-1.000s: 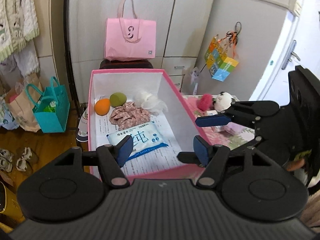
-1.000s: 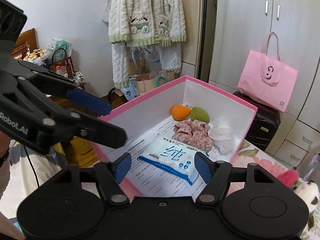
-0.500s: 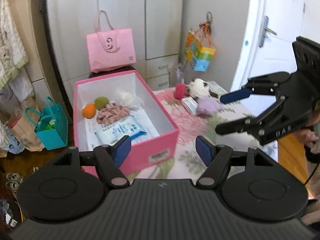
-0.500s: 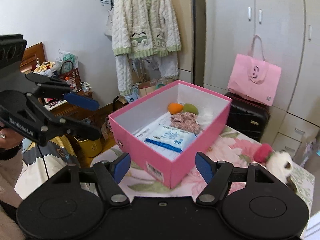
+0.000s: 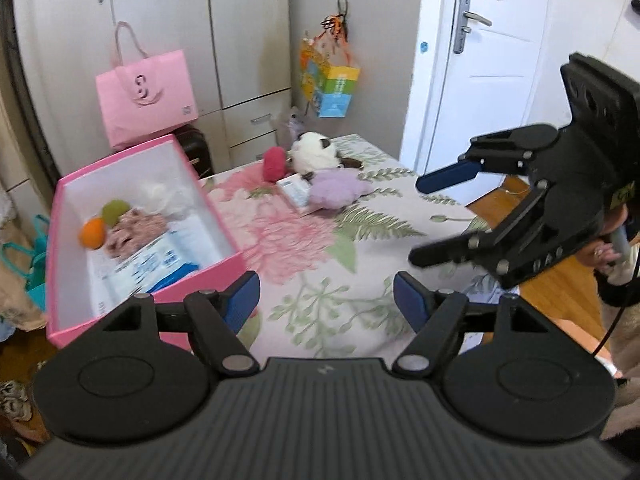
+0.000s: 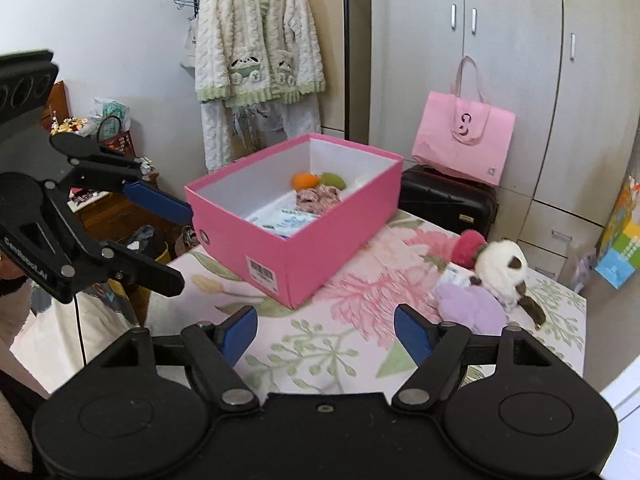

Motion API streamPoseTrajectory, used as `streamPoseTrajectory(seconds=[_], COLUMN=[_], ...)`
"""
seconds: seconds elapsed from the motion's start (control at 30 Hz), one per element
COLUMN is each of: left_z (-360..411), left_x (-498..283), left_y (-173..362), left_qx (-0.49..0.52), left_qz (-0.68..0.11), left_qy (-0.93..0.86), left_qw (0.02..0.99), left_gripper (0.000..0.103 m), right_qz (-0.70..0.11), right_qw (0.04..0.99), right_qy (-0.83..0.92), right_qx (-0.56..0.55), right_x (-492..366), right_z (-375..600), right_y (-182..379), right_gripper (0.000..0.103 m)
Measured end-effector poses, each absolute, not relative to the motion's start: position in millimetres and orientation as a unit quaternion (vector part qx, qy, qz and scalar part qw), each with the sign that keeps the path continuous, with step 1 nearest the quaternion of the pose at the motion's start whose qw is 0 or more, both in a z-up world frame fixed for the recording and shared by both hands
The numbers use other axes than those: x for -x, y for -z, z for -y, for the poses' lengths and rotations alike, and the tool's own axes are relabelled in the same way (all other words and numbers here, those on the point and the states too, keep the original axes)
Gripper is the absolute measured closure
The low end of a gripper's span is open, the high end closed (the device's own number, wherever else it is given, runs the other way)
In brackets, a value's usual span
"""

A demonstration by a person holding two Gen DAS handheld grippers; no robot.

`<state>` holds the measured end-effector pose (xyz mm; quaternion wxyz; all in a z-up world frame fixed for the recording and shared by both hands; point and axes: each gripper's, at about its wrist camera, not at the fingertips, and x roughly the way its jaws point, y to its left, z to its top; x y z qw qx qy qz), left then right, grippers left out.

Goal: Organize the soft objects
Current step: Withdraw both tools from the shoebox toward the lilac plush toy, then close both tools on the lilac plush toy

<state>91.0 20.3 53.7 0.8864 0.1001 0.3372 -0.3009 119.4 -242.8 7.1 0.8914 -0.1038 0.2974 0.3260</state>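
A pink box (image 5: 216,216) (image 6: 336,236) stands on the floral table and holds an orange ball (image 5: 93,233), a green ball (image 5: 113,211), a floral scrunchie (image 5: 134,229), a white puff and a wipes pack (image 5: 160,260). Further along the table lie a red plush strawberry (image 5: 274,162) (image 6: 468,249), a white plush cat (image 5: 314,154) (image 6: 502,268), a purple plush (image 5: 338,190) (image 6: 472,308) and a small packet (image 5: 296,192). My left gripper (image 5: 325,298) hovers over the cloth beside the box, jaws opening, nothing between them. My right gripper (image 6: 325,330) hangs over the table's near part, jaws opening, empty.
A pink tote bag (image 6: 464,148) sits on a black suitcase (image 6: 448,200) by the wardrobe. A colourful bag (image 5: 330,84) hangs near the white door (image 5: 480,64). A fluffy cardigan (image 6: 256,44) hangs on the wall. Bags and shoes crowd the floor left of the box.
Both grippers have drawn back from above the box interior and swung toward the open table. The plush toys have come into fuller view. Both sets of jaws stand wider.
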Motion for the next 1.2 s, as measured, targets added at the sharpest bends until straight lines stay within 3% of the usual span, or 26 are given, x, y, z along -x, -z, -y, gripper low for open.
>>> streamPoseTrajectory(seconds=[0.53,0.67,1.0,1.13,1.2], left_z=[52,67,83,84,86], left_x=[-159,-177,-239,-255,-258], left_y=[-14,0,45,59,62], left_qx=[-0.08,-0.076,-0.006,0.023,0.035], left_qz=[-0.318,-0.3,-0.334,-0.333,-0.33], left_qy=[0.326,0.319,0.259,0.254,0.257], left_qw=[0.886,0.896,0.906,0.908,0.908], left_gripper=[0.03,0.03,0.03,0.034,0.041], right_qz=[-0.275,-0.252,-0.271,-0.288,-0.296], right_qw=[0.903,0.909,0.901,0.89,0.884], right_qy=[-0.315,-0.31,-0.325,-0.343,-0.354], right_qx=[0.096,0.116,0.095,0.089,0.08], right_x=[-171,-199,-271,-298,-307], right_z=[296,307,325,328,328], right_y=[45,69,103,111,115], right_gripper=[0.02,0.016,0.016,0.016,0.015])
